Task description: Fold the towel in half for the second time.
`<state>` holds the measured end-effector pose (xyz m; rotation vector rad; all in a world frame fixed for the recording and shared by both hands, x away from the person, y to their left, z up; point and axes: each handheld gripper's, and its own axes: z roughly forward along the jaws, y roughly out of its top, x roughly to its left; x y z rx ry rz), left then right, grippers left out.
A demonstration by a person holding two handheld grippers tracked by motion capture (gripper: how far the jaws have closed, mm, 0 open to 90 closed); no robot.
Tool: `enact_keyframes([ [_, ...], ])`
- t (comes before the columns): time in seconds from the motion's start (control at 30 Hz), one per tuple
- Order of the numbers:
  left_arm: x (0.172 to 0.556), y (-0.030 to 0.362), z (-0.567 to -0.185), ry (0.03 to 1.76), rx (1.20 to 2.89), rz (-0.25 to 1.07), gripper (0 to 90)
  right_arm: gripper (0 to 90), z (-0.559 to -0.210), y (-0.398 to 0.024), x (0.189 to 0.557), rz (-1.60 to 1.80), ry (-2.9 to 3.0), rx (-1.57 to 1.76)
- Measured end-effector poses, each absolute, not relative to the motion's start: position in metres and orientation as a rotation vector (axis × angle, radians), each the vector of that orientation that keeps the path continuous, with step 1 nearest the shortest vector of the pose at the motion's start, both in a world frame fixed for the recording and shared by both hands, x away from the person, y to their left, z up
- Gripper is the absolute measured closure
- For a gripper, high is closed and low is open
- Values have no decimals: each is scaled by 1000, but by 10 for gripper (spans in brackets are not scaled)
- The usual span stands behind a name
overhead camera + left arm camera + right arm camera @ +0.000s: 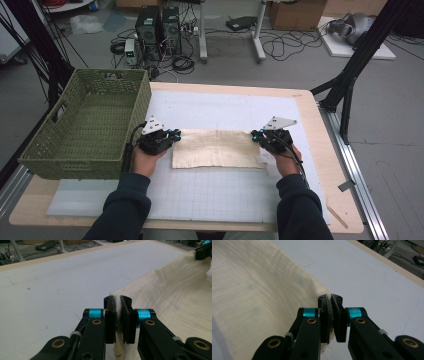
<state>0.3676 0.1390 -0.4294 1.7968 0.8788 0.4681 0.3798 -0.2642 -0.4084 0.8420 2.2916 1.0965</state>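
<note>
A cream cloth (pixel 216 148) lies spread between both hands on the white mat (pixel 225 107). My left gripper (pixel 175 136) is shut on the cloth's left far corner; in the left gripper view the cloth (pixel 175 290) is pinched between the jaws of that gripper (pixel 118 300) and slopes away to the right. My right gripper (pixel 256 135) is shut on the right far corner; in the right gripper view the cloth (pixel 254 290) runs off to the left from the closed jaws of that gripper (pixel 330 298). The right gripper's tip (pixel 203 251) also appears at the far end of the cloth.
A green woven basket (pixel 82 160) stands on the table's left side, close to my left hand. The wooden table edge (pixel 330 145) runs along the right. Computers, cables and boxes sit on the floor beyond the table.
</note>
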Motion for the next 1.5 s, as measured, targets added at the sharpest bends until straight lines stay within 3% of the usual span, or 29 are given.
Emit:
enact_keyframes([
  [0.87, 332, 148, -439, 849, 1854, 374, 802, 853, -430, -280, 333, 1197, 2307, 823],
  [0.93, 330, 148, -441, 883, 1864, 363, 747, 853, -430, -280, 331, 1194, 2304, 816],
  [1.03, 329, 152, -437, 969, 1811, 364, 563, 853, -429, -280, 329, 1197, 2304, 811],
  [1.13, 327, 156, -429, 982, 1735, 363, 485, 852, -430, -279, 328, 1188, 2312, 801],
  [1.5, 340, 151, -407, 919, 1639, 384, 507, 854, -429, -278, 324, 1157, 2335, 761],
])
